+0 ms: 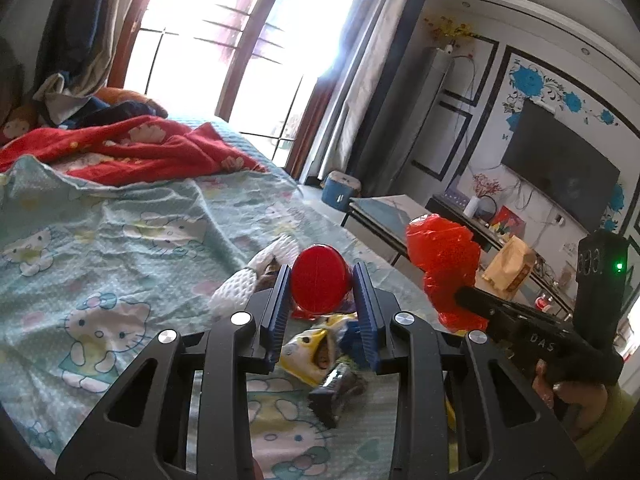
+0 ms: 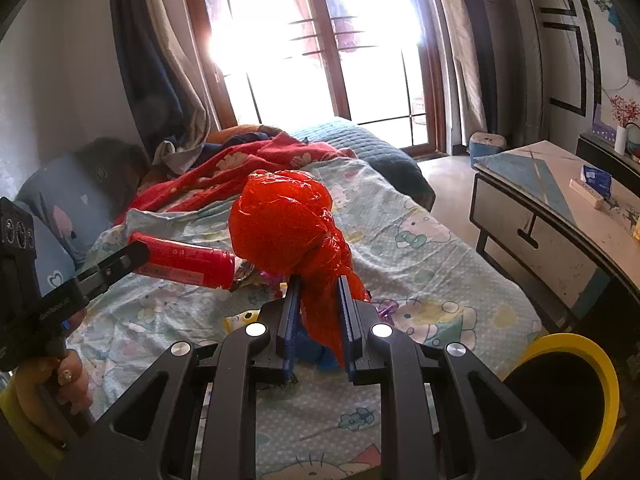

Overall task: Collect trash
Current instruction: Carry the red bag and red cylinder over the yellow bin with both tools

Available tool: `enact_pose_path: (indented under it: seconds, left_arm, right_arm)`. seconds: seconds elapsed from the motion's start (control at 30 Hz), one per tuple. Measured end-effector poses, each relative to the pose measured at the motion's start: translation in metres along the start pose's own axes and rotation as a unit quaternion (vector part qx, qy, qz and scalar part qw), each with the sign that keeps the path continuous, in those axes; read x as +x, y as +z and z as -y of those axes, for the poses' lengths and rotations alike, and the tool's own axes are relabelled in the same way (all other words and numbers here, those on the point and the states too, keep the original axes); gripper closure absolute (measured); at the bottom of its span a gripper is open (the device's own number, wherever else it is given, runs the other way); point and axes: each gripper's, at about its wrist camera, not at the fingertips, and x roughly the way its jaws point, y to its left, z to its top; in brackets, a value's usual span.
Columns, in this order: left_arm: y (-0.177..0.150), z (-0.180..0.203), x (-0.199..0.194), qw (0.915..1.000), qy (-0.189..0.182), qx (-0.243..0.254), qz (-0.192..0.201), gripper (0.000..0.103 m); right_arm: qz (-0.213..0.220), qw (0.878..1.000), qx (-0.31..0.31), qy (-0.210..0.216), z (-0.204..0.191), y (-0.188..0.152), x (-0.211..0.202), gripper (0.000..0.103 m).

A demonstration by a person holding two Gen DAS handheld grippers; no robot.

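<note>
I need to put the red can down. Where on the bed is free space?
Free: the sheet left of the left gripper, below the red blanket; also the bed's right side beside the low table. Crowded: wrappers lie under the can and red bag.

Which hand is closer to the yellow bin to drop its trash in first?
Right. The right gripper holds the red plastic bag, and the yellow bin sits just beside it in its own view. The left gripper holds the red can farther over the bed.
</note>
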Motion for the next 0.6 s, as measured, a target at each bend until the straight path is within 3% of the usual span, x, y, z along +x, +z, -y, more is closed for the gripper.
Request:
enact_pose_path:
  seconds: [0.4,0.6]
  left_arm:
    - [-0.001,0.037,-0.020,0.9992,-0.026,0.021,0.022,0.079]
    - [-0.010,0.058,-0.015,0.9986,-0.038,0.033,0.014,0.079]
  right_arm:
    - [0.024,1.000,0.012,-0.012,0.022,-0.002,-0.045,0.085]
    - [0.023,0.999,0.029,-0.027,0.045,-0.009,-0.061,0.085]
